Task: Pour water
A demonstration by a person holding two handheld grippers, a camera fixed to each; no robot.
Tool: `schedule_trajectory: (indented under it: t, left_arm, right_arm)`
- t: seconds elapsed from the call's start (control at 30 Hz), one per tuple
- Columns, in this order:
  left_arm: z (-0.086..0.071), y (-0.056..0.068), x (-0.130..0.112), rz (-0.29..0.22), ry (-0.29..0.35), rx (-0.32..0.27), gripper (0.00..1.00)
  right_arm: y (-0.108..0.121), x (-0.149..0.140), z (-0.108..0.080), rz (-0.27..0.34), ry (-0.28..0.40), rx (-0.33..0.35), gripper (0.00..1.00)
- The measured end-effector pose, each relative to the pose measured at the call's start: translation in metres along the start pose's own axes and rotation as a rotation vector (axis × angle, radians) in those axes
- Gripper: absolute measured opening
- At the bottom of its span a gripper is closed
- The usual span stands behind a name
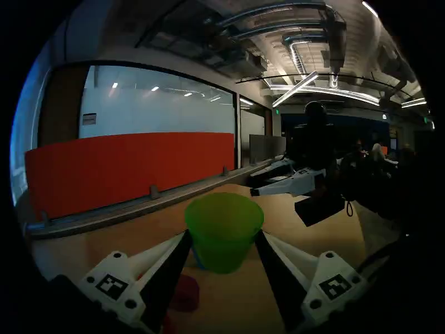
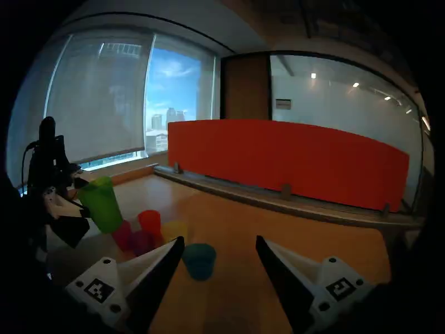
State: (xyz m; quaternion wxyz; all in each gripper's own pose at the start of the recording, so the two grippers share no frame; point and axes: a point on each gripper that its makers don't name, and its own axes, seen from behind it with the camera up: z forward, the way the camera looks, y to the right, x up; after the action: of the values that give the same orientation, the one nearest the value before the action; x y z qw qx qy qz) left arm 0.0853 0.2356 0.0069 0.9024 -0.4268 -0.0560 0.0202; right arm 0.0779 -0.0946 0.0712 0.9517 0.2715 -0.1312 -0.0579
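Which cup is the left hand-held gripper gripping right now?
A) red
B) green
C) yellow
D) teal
B: the green cup sits pinched between both fingers of the left hand-held gripper, while the teal cup stands on the table ahead of the open right hand-held gripper.

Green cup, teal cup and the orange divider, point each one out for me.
green cup [image 1: 224,234], left gripper view, middle of its side wall.
teal cup [image 2: 199,261], right gripper view, middle of its side wall.
orange divider [image 2: 289,161], right gripper view, centre of its front panel.
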Motion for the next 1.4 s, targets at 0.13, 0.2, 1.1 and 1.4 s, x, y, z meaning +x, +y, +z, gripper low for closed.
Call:
schedule_trajectory:
  t: [0.13, 0.2, 1.1, 1.4]
  left_arm:
    - [-0.006, -0.005, 0.003, 0.002, 0.010, 0.016, 0.82]
    - [-0.009, -0.008, 0.004, 0.002, 0.014, 0.024, 0.82]
    - [-0.037, -0.027, 0.017, -0.045, 0.063, 0.057, 0.82]
    - [-0.047, -0.035, 0.019, -0.040, 0.063, 0.081, 0.83]
  right_arm:
    - [-0.004, -0.002, 0.006, -0.002, -0.009, 0.012, 0.99]
    - [-0.005, -0.003, 0.010, -0.004, -0.015, 0.017, 0.99]
    - [-0.029, -0.036, 0.057, -0.027, -0.114, 0.092, 1.00]
    - [-0.034, -0.045, 0.073, -0.041, -0.140, 0.111, 0.99]
